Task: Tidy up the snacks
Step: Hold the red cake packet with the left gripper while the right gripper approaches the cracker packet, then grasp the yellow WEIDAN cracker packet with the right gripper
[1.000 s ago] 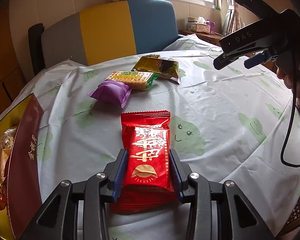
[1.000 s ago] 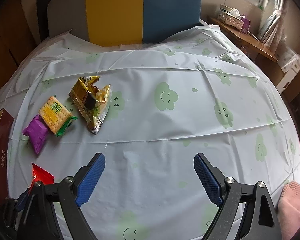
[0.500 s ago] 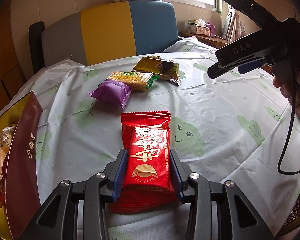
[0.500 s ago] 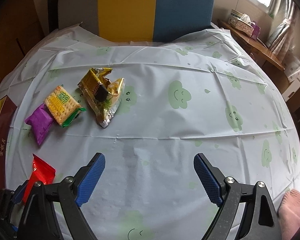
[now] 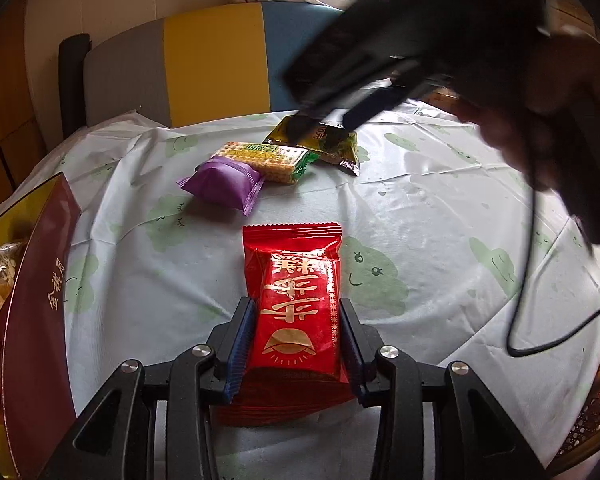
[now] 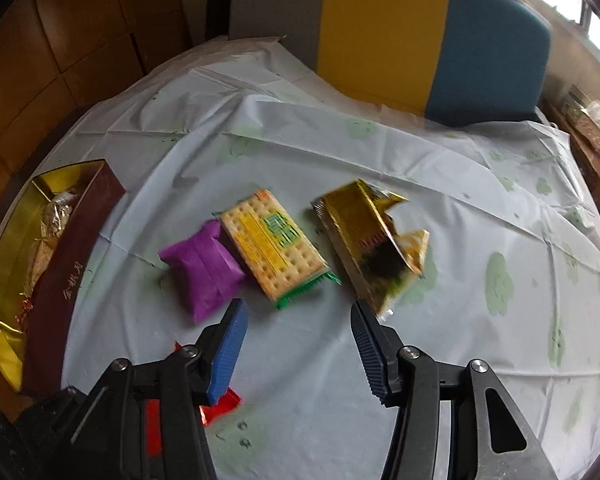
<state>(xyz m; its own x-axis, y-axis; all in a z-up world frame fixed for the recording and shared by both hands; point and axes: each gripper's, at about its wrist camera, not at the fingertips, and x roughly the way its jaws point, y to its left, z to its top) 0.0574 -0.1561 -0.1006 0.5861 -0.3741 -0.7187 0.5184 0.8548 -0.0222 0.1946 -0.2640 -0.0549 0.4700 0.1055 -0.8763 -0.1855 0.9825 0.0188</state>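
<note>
Left wrist view has the red snack packet [image 5: 296, 300] lying flat on the cloud-print tablecloth [image 5: 440, 208], its near half between my left gripper [image 5: 296, 344] pads, which press against its two long edges, so I am clamped on it though it has not left the table. Beyond it lie the purple packet [image 5: 224, 182], the cracker pack [image 5: 268, 156] touching it, and the yellow-green wrapper [image 5: 324, 142] just past that; the open gift box [image 5: 40, 280] with its maroon wall sits at my left edge, already holding some wrapped snacks. From the right wrist view, my right gripper [image 6: 296, 344] hangs over the table with its fingers apart and nothing between them, aimed at the cracker pack [image 6: 276, 244], the purple packet [image 6: 204, 264] and torn wrapper [image 6: 372, 240] flanking it. I judge I am mid-sort: the red packet wants lifting and carrying left into the box, while my right must drop squarely over the crackers without nudging their neighbours.
</note>
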